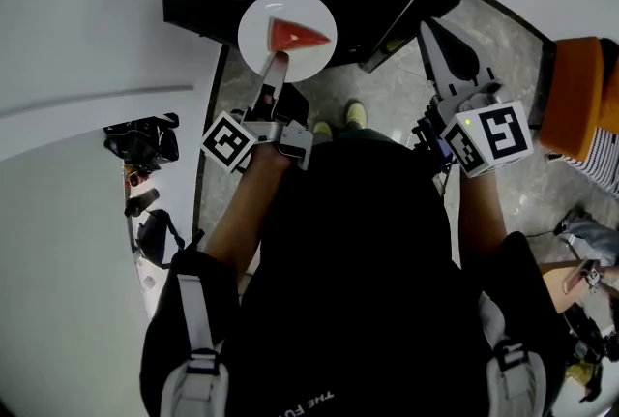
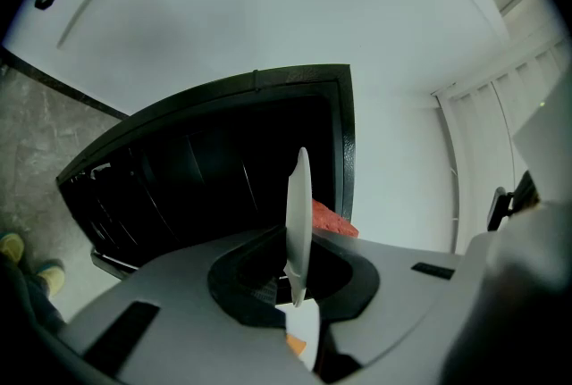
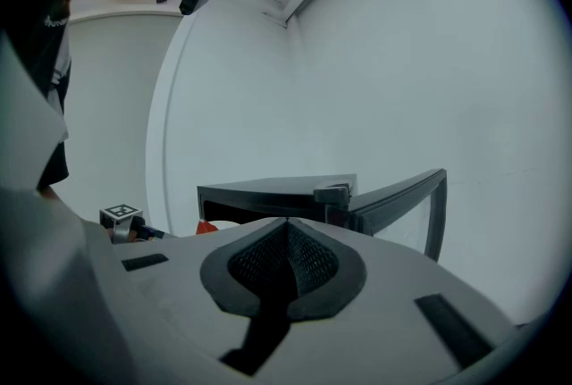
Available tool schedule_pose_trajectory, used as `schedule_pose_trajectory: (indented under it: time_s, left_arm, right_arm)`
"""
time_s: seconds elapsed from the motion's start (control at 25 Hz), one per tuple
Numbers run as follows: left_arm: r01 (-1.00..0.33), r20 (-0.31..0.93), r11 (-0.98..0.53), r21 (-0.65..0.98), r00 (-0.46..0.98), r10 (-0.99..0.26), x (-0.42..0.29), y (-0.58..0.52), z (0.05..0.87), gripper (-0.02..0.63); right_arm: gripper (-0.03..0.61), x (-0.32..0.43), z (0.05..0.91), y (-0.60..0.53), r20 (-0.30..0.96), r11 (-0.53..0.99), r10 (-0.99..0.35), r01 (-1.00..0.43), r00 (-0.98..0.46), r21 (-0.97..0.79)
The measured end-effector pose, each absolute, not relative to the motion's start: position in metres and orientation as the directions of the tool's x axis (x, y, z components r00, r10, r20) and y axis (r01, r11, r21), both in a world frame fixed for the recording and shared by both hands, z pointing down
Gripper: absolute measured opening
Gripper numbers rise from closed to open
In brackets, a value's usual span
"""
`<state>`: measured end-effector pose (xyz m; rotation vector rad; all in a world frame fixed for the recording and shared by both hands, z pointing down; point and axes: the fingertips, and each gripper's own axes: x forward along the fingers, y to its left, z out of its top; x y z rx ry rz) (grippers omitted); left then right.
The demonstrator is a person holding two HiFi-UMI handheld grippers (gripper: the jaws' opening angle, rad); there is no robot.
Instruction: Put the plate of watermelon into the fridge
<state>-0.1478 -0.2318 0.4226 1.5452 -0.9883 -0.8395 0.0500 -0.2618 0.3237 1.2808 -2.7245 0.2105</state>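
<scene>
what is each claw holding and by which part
The left claw is clamped on the near rim of the white plate, which carries a watermelon slice. The right claw is shut and holds nothing.

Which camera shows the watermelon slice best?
The head view: the whole red watermelon slice lies on the plate, seen from above. The left gripper view shows a red edge behind the edge-on plate; the right gripper view, a tiny red speck.
</scene>
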Motion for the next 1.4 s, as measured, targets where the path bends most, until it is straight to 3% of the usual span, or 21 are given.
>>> schedule_pose_trajectory:
  time_s: [0.6,1.4]
  left_arm:
    - [-0.089,0.068,0.04,0.995,0.349,-0.935,-0.126,-0.298,0.49,0.028]
    - [-0.043,0.076,0.068,0.997,0.246,-0.966,-0.132,-0.37,0.51,0.029]
  right_arm:
    - [0.006,0.079,0.328,-0.276,0.152,0.619,-0.768,-0.782,-0.622,-0.07]
    - [0.006,0.112,0.315,-0.276,0.13,0.563,-0.816,-0.825,-0.564,-0.044]
